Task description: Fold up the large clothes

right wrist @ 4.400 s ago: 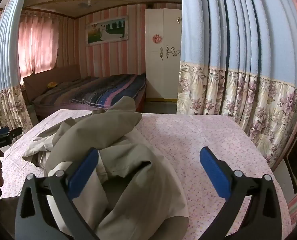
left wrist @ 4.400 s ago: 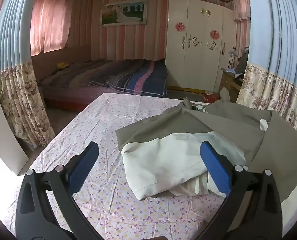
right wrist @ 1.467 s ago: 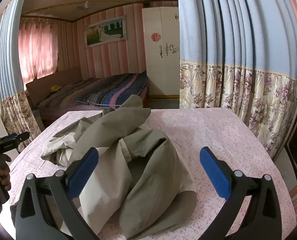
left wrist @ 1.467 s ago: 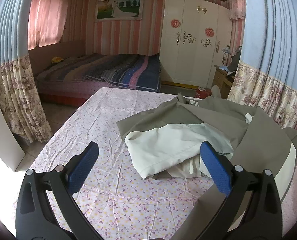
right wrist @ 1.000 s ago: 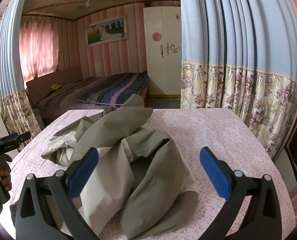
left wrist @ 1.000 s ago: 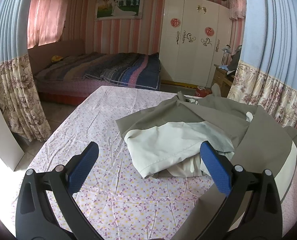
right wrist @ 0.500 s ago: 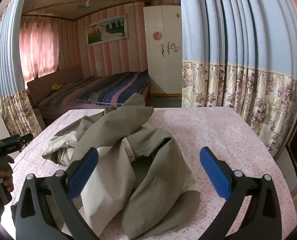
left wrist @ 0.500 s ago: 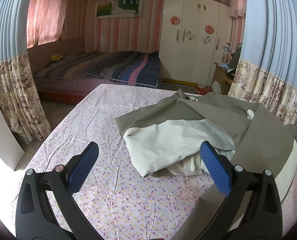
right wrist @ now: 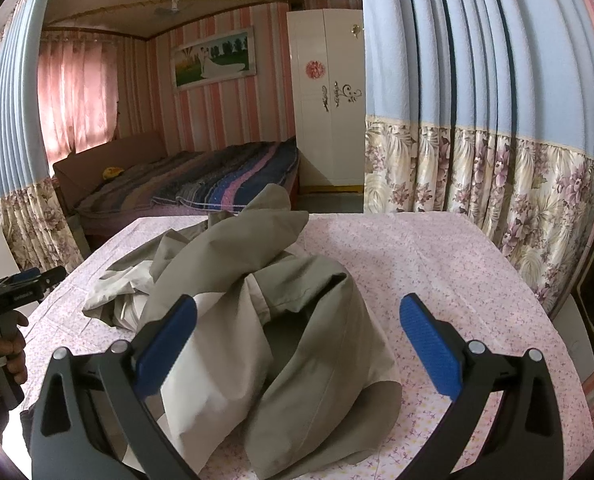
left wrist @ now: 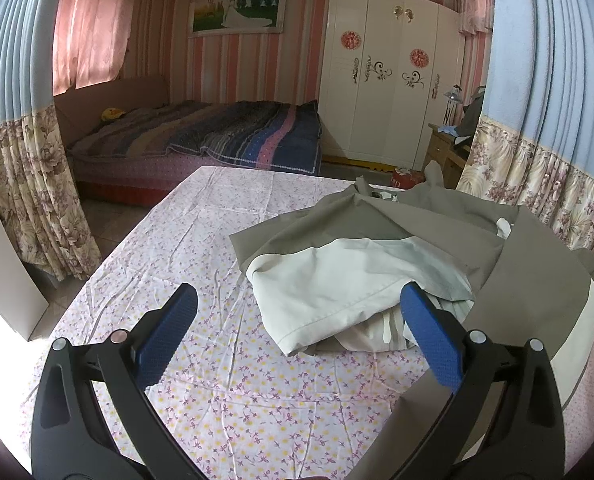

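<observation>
A large olive-grey garment with a pale lining (left wrist: 361,272) lies crumpled in a heap on the flowered table cover (left wrist: 201,240). In the right wrist view the same garment (right wrist: 289,320) bulges up in the middle of the table. My left gripper (left wrist: 297,328) is open and empty, held above the table just short of the garment's pale edge. My right gripper (right wrist: 297,336) is open and empty, held over the near side of the heap. The left gripper also shows at the far left of the right wrist view (right wrist: 25,280), held in a hand.
The table cover (right wrist: 437,256) shows bare to the right of the heap and to its left (left wrist: 169,280). Flowered curtains (right wrist: 497,184) hang close behind the table on the right. A bed (left wrist: 201,136) and a white wardrobe (left wrist: 385,72) stand beyond.
Both grippers have drifted only slightly. The garment lies as before, and both stay open and empty.
</observation>
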`<state>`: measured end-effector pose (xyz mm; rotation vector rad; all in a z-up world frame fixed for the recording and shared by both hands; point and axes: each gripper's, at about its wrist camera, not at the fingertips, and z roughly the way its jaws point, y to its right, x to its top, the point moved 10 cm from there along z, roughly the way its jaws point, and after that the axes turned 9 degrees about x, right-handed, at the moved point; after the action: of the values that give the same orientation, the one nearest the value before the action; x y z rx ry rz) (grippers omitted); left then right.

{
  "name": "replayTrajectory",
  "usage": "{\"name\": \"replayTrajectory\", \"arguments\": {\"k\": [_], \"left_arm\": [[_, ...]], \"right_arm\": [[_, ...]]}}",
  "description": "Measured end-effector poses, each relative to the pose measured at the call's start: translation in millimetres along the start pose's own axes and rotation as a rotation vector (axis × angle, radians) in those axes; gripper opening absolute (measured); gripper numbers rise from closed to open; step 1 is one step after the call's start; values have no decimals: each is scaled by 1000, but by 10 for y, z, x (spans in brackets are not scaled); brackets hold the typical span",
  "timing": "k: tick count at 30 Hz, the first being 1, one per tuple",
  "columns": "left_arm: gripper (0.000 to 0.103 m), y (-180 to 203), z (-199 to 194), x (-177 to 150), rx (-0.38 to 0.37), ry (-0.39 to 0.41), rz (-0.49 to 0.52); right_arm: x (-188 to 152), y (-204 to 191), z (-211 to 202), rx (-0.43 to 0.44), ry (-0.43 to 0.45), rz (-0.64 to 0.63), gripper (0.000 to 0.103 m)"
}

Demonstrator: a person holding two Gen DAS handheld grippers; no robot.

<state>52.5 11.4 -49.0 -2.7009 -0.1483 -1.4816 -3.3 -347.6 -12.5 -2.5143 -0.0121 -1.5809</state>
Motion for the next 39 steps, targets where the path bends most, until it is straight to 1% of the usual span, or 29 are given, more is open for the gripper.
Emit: {"name": "replayTrajectory", "arguments": {"k": [12,23,26,30,36,38,39], "left_arm": [[100,-36,80,-3,-11,-6,6],[100,-143,200,-8,-39,-19,8],[100,-163,226,-10,-45,-20,7],[100,-176,259,-20,-45,-25,17],[100,-174,311,-19,-48,-32,20],[100,-157,335,-18,-49,-33,22],[100,-147,344,-18,-49,-34,24]], "right_arm": [[-37,-34,50,-10,-9,-5,101],[-97,-276,287,-17,-49,-26,101],[-147,-344,399,-12,-72,-32,101],[-208,-445,543,15,-99,-28,101],[-257,-560,713,42,-115,-29,101],[-290,-575,782,54,-133,-21,83],[-308,-572,815,55,-140,-19,71]]}}
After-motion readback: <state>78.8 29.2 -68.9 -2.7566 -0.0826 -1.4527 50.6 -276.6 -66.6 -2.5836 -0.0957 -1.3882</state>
